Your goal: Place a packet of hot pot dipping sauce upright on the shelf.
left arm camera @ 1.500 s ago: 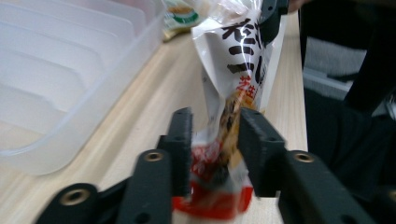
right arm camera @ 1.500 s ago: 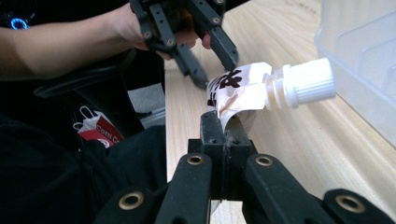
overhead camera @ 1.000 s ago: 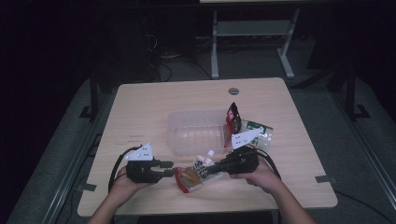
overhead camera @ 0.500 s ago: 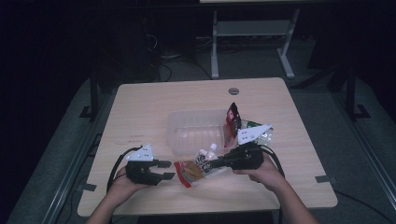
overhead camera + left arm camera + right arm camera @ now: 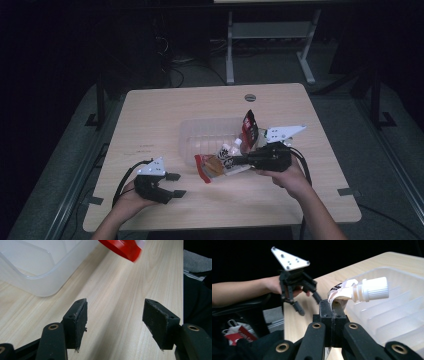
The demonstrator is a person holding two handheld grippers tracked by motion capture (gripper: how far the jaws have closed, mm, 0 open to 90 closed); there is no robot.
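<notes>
My left gripper is low on the table, near the front edge at my left side. My hand holds it from behind. Its jaws have just been opening, and now they stand spread apart with nothing between them. In the left gripper view I see bare wood between the two black pads. A corner of the clear plastic bin shows up on the left there, and a red edge of the pouch hangs at the top.

In the middle of the table sits the clear plastic bin. It has ribs on its floor.

Just in front of the bin is the snack pouch. It is red at one end and has a white screw cap. My right gripper pinches it, jaws pressed tight on the pouch's edge. In the right gripper view the pouch sticks up from the shut jaws, with its cap over the bin's rim.

A second red and black packet stands upright at the bin's right side, just behind my right gripper.

My right hand holds the gripper from the right.
</notes>
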